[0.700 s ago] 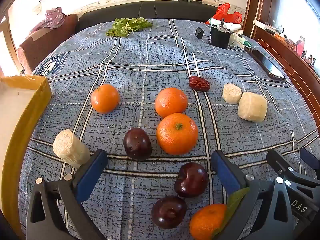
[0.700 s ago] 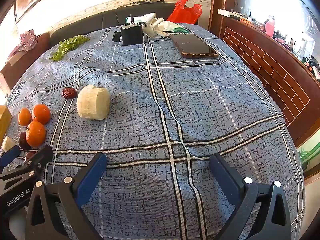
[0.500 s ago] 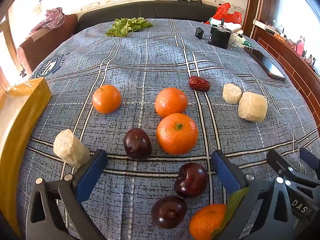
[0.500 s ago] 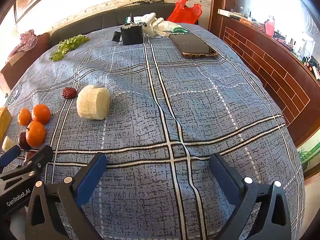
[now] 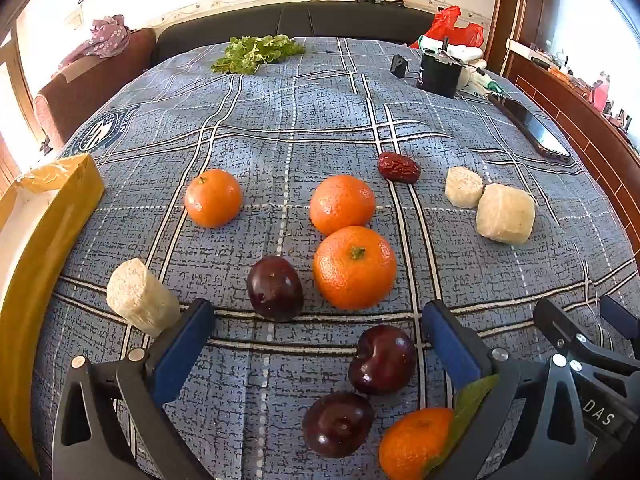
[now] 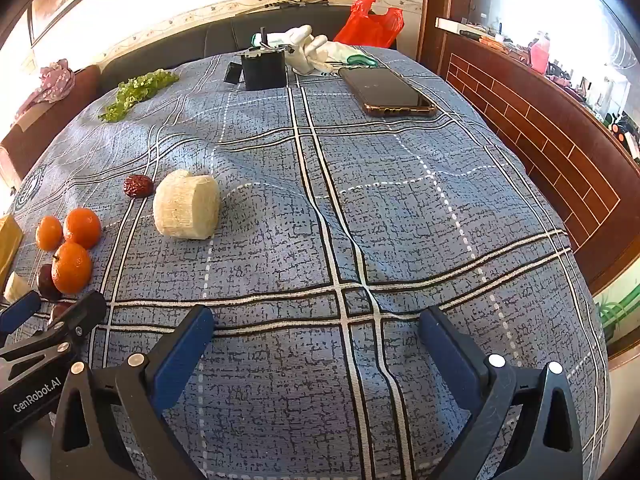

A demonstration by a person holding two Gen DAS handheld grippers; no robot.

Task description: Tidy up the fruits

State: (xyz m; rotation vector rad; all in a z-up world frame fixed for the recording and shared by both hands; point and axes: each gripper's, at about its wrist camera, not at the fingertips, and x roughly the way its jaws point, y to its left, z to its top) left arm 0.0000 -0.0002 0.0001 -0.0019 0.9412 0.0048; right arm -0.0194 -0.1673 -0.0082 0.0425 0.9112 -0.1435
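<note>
Left gripper (image 5: 316, 330): black frame, blue-padded fingers spreading wide, holding nothing.
Right gripper (image 6: 316, 334): same build, likewise gaping, hovering empty.

my blue-padded fingers (image 5: 182, 344) frame orange mandarins (image 5: 354, 267), dark purple plums (image 5: 274, 288), a red-brown date (image 5: 399, 167) and a yellow box (image 5: 48, 216) on blue plaid cloth (image 6: 400, 200).

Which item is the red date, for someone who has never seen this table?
Start at the blue plaid tablecloth and find the cluster of round orange tangerines in the middle. Just beyond the farthest central tangerine, toward the two pale cut cylinders, lies the small wrinkled dark-red date. It alone is oblong and shrivelled, not smooth.
</note>
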